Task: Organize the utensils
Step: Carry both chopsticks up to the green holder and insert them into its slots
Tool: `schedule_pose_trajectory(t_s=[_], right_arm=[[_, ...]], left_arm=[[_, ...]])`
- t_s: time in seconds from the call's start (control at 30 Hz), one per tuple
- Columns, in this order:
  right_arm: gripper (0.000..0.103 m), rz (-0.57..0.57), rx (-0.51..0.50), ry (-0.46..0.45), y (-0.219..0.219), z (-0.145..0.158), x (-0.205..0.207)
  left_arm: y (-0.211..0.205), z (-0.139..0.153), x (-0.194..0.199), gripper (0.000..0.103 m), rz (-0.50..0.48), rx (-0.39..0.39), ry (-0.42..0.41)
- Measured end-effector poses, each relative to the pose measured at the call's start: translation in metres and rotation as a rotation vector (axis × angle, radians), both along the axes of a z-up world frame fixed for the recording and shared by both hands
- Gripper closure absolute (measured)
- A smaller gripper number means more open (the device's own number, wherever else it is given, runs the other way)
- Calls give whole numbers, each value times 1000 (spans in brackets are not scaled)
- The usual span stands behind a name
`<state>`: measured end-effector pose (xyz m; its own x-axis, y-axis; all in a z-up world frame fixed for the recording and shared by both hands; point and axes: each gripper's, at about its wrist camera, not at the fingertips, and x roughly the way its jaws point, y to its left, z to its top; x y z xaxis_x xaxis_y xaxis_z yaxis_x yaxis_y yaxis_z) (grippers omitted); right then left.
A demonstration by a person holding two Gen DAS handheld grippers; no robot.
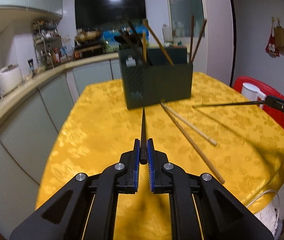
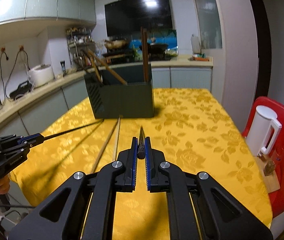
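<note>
Tongs (image 1: 143, 146) hide chopstick (image 1: 143, 124) butt; holder (image 1: 158, 84) perhaps blurred.

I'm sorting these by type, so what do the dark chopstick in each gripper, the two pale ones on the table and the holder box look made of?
Dark chopsticks: probably dark wood, speckled grain at the thick end. Pale chopsticks: likely bamboo or light wood, matte tan. Holder box: seemingly matte dark green plastic, ribbed side.

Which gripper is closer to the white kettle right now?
Right. The right gripper, shut on a dark chopstick, is over the table with the kettle just off its right side. The left gripper is further left, across the two light chopsticks.
</note>
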<state>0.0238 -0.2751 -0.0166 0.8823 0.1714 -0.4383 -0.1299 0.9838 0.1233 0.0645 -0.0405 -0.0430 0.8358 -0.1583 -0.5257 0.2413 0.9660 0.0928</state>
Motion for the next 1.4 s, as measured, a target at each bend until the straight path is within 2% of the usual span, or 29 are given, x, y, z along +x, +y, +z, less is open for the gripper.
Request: schedule_pose_trajectory(t_s=[0.3, 0.57, 1.13, 1.4], right_arm=[[96, 20, 44, -67, -6, 43, 10], [95, 49, 36, -95, 0, 74, 26], [95, 96, -31, -73, 19, 96, 67], [95, 108, -24, -101, 10, 126, 85]], left_arm=[[18, 72, 6, 96, 15, -35, -126], [23, 120, 20, 96, 16, -37, -200], [19, 134, 66, 96, -20, -63, -116], [15, 158, 88, 96, -62, -87, -93]])
